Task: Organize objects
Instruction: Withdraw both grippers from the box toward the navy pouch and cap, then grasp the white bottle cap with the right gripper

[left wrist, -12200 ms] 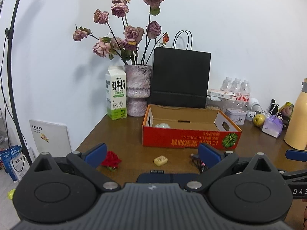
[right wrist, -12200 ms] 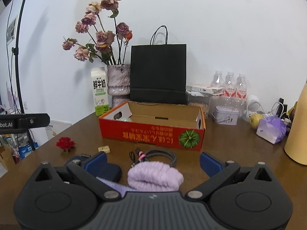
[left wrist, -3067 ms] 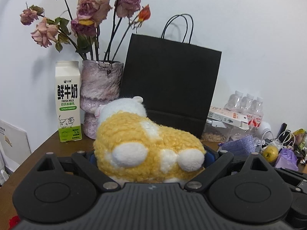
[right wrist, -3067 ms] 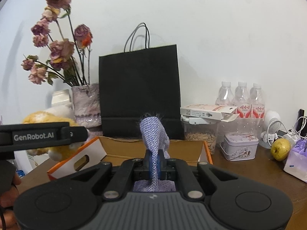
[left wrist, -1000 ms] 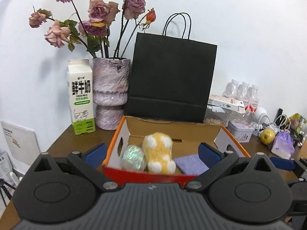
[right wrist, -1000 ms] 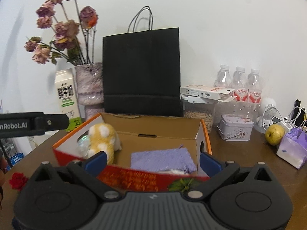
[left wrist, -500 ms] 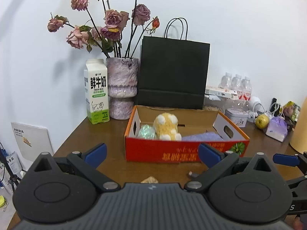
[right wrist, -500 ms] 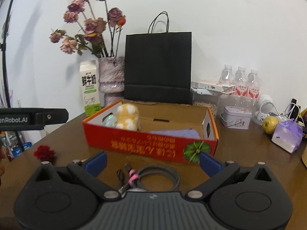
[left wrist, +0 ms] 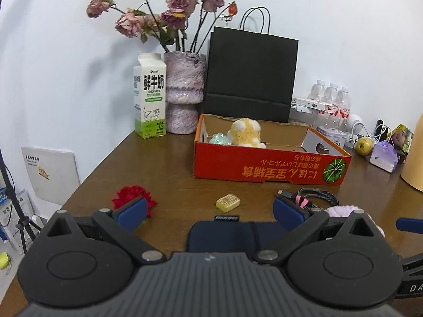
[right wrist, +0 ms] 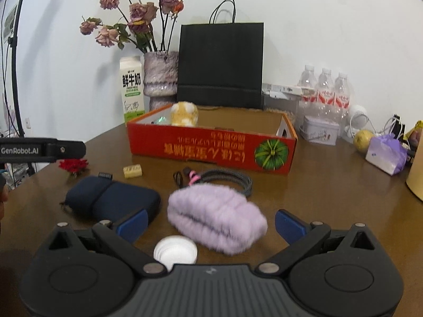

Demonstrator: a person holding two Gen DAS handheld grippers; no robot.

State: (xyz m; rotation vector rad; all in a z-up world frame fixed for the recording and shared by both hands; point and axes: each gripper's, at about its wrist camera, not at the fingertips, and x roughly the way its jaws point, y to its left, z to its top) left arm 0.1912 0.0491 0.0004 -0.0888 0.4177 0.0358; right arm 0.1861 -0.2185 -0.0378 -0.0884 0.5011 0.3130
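Both grippers held open above loose items, lined up for pickups.
The left gripper (left wrist: 214, 212) is aimed at the navy pouch (left wrist: 232, 235); the right gripper (right wrist: 211, 224) brackets the lilac fluffy pouch (right wrist: 216, 218), the orange box (right wrist: 211, 149) waiting behind.

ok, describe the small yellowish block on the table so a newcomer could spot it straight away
Start at the red cardboard box in the middle of the brown table. On the bare wood just in front of the box's left end lies a small pale yellow block, between the red fabric flower and the coiled cable. It is the only hard, yellow, brick-shaped item there.
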